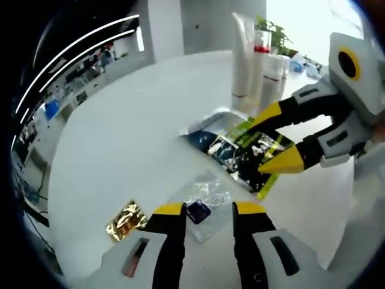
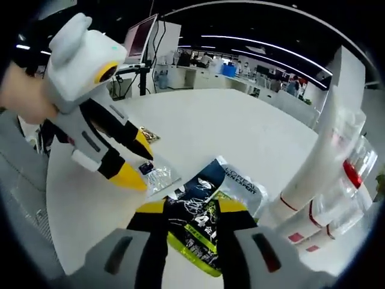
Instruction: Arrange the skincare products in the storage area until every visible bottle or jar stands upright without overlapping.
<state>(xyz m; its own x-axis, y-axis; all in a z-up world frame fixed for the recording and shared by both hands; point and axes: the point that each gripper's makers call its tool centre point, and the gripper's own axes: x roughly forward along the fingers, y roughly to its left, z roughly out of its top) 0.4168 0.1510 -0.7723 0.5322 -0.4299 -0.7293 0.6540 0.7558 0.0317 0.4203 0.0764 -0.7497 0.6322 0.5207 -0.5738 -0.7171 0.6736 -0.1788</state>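
Three white tubes with red bands [image 1: 260, 66] stand upright at the far side of the white round table [image 1: 132, 132]; they rise at the right in the right gripper view [image 2: 313, 180]. A black-and-green sachet pack [image 1: 243, 147] lies flat on a blue-and-white pack [image 1: 201, 129]. My right gripper [image 1: 278, 138] is open, its jaws straddling the black-and-green pack [image 2: 192, 226]. My left gripper [image 1: 210, 209] is open over a clear sachet with a dark blue piece [image 1: 200, 211]. In the right gripper view the left gripper [image 2: 136, 159] comes in from the left beside that clear sachet [image 2: 157, 174].
A gold foil sachet [image 1: 126, 221] lies near the table's edge, left of my left jaws, also seen as the gold sachet [image 2: 148, 135]. A green plant [image 1: 274, 30] stands behind the tubes. Desks and monitors [image 2: 141, 36] fill the room beyond the table.
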